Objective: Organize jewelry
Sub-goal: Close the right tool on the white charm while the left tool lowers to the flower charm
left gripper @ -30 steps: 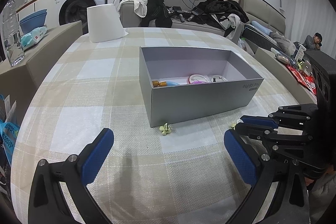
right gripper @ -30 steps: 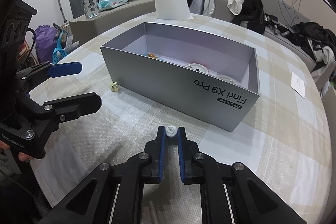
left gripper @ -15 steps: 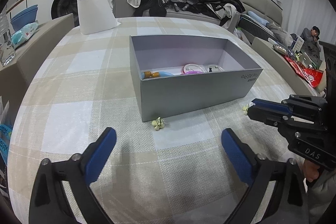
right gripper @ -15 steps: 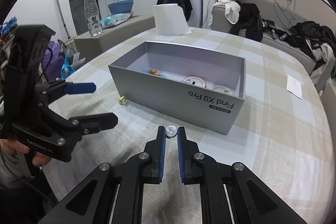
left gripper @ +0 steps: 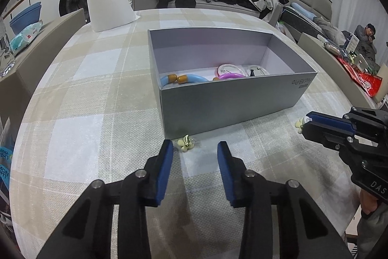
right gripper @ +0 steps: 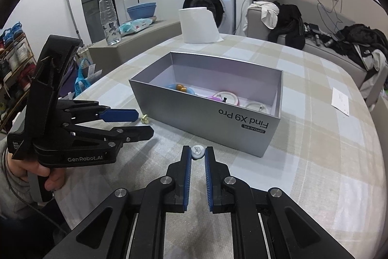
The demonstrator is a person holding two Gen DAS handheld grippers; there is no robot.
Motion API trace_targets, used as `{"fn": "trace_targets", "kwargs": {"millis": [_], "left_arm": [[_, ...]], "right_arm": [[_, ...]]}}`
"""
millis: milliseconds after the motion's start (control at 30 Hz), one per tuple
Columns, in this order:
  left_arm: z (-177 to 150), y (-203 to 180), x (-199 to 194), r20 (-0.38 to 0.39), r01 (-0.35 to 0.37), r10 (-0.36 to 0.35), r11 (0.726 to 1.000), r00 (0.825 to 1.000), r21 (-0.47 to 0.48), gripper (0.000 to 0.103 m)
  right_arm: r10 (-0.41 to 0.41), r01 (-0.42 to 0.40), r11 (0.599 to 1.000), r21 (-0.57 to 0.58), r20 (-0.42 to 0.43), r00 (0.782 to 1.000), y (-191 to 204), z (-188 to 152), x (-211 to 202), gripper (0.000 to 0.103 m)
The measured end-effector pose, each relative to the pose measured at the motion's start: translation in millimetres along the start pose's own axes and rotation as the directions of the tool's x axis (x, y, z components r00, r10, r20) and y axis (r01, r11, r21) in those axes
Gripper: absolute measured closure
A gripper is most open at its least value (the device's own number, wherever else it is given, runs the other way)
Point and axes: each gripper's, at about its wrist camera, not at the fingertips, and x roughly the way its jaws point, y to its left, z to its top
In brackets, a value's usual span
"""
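The near wall of the grey box [left gripper: 225, 103], printed "Find X9 Pro", hides part of the bangles [left gripper: 184, 78] inside on the checked tablecloth [left gripper: 97, 94], while the left gripper [left gripper: 195, 149], jaws just narrowed, brackets nothing beside a yellow-green flower earring [left gripper: 185, 143], and the right gripper [right gripper: 198, 154] pinches a small white earring [right gripper: 198, 151].

A box [left gripper: 225, 101] on the table [left gripper: 97, 98] holds bangles [left gripper: 186, 78]; a flower earring [left gripper: 185, 143] lies before it.
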Motion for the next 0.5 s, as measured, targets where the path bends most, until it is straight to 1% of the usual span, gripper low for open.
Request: {"fn": "trace_targets", "kwargs": {"millis": [67,200,233,267,333,500], "left_arm": [[1.1,3.1,0.4,-0.002,-0.005,0.005,1.0,1.0,-0.014,0.081],[2.1,7.8,0.2,-0.004,-0.011,0.011,0.999,1.0,-0.041,0.091],[1.6,9.3,-0.1,-0.003,-0.007,0.007,0.999,1.0,-0.048,0.096],[1.0,10.4,0.3,-0.006,0.005,-0.005,0.999,1.0,-0.053,0.099],[-0.4,10.6,-0.4,-0.003,0.015,-0.015,0.999,1.0,-0.052,0.099],[-3.0,2.1,-4.5,0.009,0.02,-0.02,1.0,1.0,-0.006,0.101]], "right_arm": [[0.0,0.0,1.0,0.0,0.001,1.0,0.0,0.2,0.1,0.093],[0.003,-0.003,1.0,-0.004,-0.001,1.0,1.3,0.1,0.7,0.093],[0.002,-0.002,1.0,-0.004,-0.002,1.0,1.5,-0.1,1.1,0.093],[0.002,-0.002,1.0,-0.004,-0.003,1.0,1.5,0.0,1.5,0.093],[0.003,-0.003,1.0,-0.004,-0.002,1.0,1.9,-0.2,1.0,0.093],[-0.001,0.001,1.0,0.001,-0.004,1.0,1.0,-0.6,0.9,0.093]]}}
